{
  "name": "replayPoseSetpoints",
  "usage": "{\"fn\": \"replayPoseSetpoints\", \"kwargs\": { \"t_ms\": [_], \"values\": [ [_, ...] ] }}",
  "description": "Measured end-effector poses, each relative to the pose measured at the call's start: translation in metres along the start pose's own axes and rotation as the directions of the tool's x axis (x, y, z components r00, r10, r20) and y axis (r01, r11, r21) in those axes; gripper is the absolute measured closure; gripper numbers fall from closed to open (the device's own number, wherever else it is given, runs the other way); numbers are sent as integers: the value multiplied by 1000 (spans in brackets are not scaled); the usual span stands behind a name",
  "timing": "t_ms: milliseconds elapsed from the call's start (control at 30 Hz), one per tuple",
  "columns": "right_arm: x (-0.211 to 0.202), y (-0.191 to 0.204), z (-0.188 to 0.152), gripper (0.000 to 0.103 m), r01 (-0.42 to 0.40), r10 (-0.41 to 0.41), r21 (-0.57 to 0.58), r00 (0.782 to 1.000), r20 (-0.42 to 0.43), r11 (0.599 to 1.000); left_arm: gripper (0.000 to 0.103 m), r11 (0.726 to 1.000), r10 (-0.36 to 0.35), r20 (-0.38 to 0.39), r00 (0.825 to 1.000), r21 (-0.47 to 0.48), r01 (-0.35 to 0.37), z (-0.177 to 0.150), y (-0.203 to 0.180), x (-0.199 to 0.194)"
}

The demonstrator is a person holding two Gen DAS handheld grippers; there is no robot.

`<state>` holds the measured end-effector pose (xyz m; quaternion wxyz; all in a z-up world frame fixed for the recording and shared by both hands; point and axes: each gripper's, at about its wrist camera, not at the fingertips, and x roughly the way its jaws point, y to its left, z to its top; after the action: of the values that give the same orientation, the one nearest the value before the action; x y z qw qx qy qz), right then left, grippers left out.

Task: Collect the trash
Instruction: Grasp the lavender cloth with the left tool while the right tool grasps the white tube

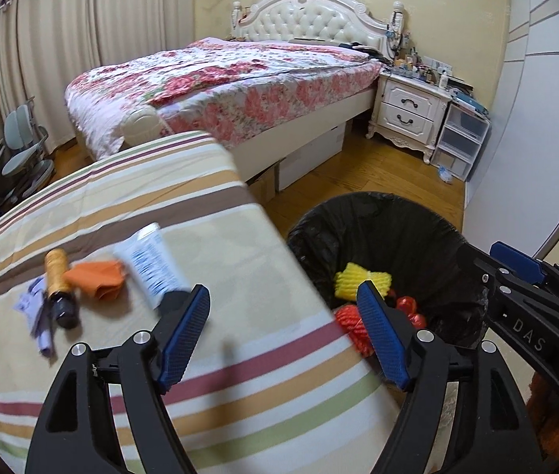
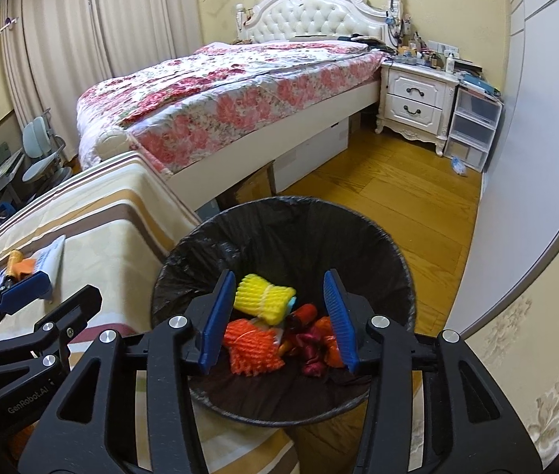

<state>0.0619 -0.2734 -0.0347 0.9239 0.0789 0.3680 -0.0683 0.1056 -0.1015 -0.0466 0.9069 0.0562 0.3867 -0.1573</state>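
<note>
The right gripper is hanging over a black-lined bin, jaws apart and holding nothing. Yellow netting and orange netting are lying inside the bin. The left gripper is hovering at the edge of a striped cloth, jaws wide and empty. A white tube, orange scrap and gold bottle are sitting on the cloth.

The bin stands just right of the striped surface, foam nets lying inside it. On that surface, left, lie a tube, cloth and bottle (close together); a bed stands far behind.
</note>
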Motion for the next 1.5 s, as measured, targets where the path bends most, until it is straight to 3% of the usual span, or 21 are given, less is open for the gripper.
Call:
{"fn": "replayPoseSetpoints", "kwargs": {
  "t_ms": [433, 700, 767, 1067, 1100, 1267, 1367, 1500],
  "values": [
    [-8, 91, -20, 56, -139, 134, -118, 990, -52, 983, 28, 978, 148, -34, 988, -145, -151, -44, 93, -36],
    [-2, 132, -28, 54, -147, 130, -204, 987, -94, 968, 28, 947, 154, -76, 985, -273, -170, -54, 146, -41],
    [0, 135, -28, 48, -148, 129, -208, 986, -101, 967, 28, 943, 149, -81, 986, -288, -166, -52, 151, -39],
    [8, 150, -24, 48, -156, 131, -236, 984, -118, 959, 29, 932, 173, -94, 980, -307, -194, -39, 173, -26],
    [9, 150, -23, 48, -157, 131, -237, 984, -119, 959, 30, 931, 175, -94, 980, -307, -196, -37, 175, -25],
    [12, 155, -21, 48, -166, 139, -244, 983, -124, 956, 57, 942, 186, -94, 978, -267, -204, -35, 178, -21],
    [12, 157, -22, 48, -168, 140, -251, 982, -126, 953, 82, 952, 190, -88, 978, -228, -205, -35, 174, -21],
    [11, 159, -23, 48, -169, 139, -264, 982, -125, 950, 84, 954, 174, -84, 981, -232, -189, -37, 175, -23]
  ]
}}
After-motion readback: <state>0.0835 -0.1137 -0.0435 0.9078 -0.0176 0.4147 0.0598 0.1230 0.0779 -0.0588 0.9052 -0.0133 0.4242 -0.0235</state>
